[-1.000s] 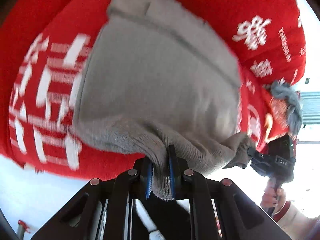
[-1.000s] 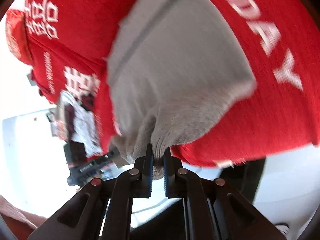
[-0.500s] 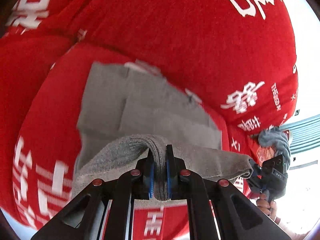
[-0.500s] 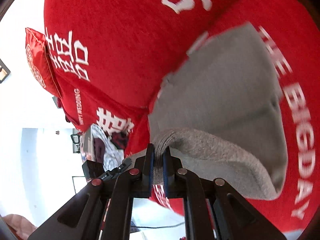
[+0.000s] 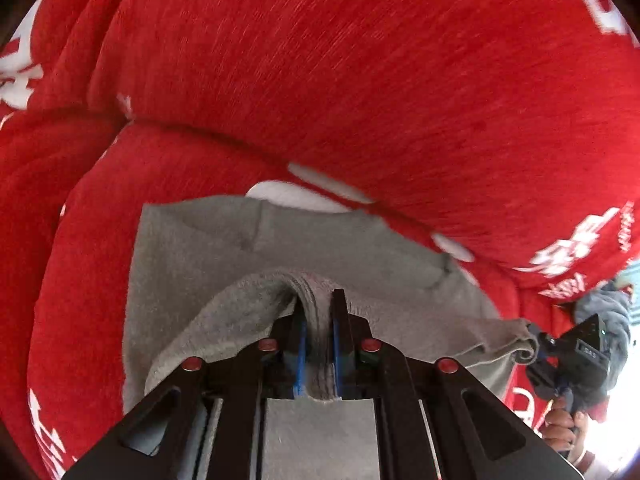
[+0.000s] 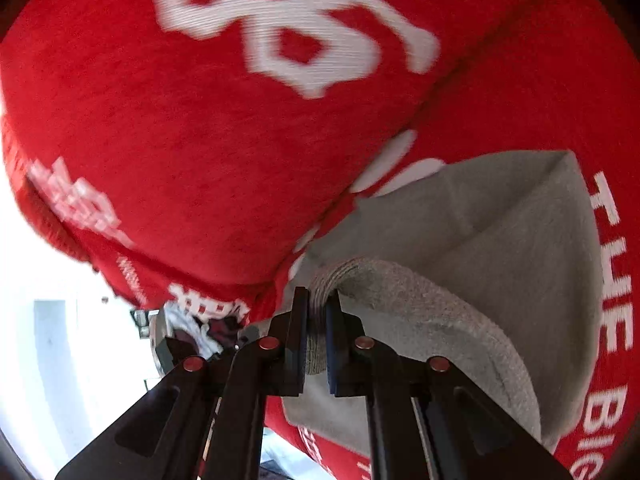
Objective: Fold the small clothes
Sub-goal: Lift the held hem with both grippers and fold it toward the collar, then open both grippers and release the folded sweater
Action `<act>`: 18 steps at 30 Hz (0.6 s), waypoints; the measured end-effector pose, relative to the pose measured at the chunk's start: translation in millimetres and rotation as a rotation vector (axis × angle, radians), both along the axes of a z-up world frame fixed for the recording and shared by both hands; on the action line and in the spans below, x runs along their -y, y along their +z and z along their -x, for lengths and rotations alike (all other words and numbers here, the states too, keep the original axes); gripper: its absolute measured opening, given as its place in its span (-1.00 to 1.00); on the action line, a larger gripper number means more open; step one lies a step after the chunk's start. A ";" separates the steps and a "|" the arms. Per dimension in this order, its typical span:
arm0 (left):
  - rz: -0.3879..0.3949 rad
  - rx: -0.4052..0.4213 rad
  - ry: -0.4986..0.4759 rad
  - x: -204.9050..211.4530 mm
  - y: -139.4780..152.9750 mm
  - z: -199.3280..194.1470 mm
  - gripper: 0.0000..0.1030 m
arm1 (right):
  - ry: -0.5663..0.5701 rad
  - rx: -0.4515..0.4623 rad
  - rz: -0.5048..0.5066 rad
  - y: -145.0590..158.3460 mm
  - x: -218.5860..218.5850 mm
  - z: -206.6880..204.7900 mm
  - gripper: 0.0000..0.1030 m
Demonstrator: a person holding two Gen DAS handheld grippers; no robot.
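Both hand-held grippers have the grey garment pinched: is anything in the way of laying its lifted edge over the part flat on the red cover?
Nothing visible. The left hand-held gripper and right hand-held gripper are shut on the grey garment; its flat part on the red cover is bare.

A red cushion (image 5: pixel 360 80) with white lettering is seen beyond the tongs; a red seat cover (image 6: pixel 600 100) lies beneath.

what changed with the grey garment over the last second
Both hand-held grippers, left and right, carried the near edge of the grey garment forward over the rest of it, toward the back of the red sofa, folding it over. Both stayed clamped on the edge; nothing was let go.
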State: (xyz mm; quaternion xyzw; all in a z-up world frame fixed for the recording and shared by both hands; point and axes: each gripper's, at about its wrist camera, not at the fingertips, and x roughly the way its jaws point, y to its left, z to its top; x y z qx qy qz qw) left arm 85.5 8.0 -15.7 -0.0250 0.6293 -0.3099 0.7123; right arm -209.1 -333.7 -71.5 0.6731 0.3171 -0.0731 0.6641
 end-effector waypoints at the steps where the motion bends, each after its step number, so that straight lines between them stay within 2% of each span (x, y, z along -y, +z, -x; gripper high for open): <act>1: -0.022 -0.003 0.015 2.3 -6.6 -0.9 -0.80 | -0.015 -0.010 -0.023 -9.6 2.5 -0.3 -0.84; 3: -0.049 -0.004 0.022 5.8 -11.0 -2.2 -0.70 | -0.031 -0.021 -0.045 -18.2 5.0 -1.2 -0.84; 4: -0.066 0.011 0.025 7.5 -9.4 -2.5 -0.44 | -0.035 -0.025 -0.053 -21.8 6.6 -2.8 -0.84; 5: -0.081 0.034 0.029 8.3 -6.0 -2.7 -0.05 | -0.035 -0.028 -0.056 -23.0 7.8 -4.4 -0.83; 7: -0.105 0.105 0.035 9.0 8.2 -2.6 0.42 | -0.032 -0.034 -0.051 -22.0 11.5 -8.5 -0.76; 10: -0.097 0.137 0.017 9.7 25.2 -6.0 0.43 | -0.028 -0.034 -0.031 -15.6 19.8 -11.8 -0.75; 13: -0.105 0.169 -0.025 12.7 35.1 -2.8 0.43 | 0.034 -0.069 0.070 1.5 24.0 -21.2 -0.71; 16: -0.097 0.154 -0.086 20.9 31.5 8.0 0.43 | 0.102 -0.081 0.152 13.5 20.1 -30.7 -0.71; 18: -0.121 0.144 -0.117 31.7 20.5 15.0 0.43 | 0.158 -0.073 0.181 15.9 14.3 -39.9 -0.71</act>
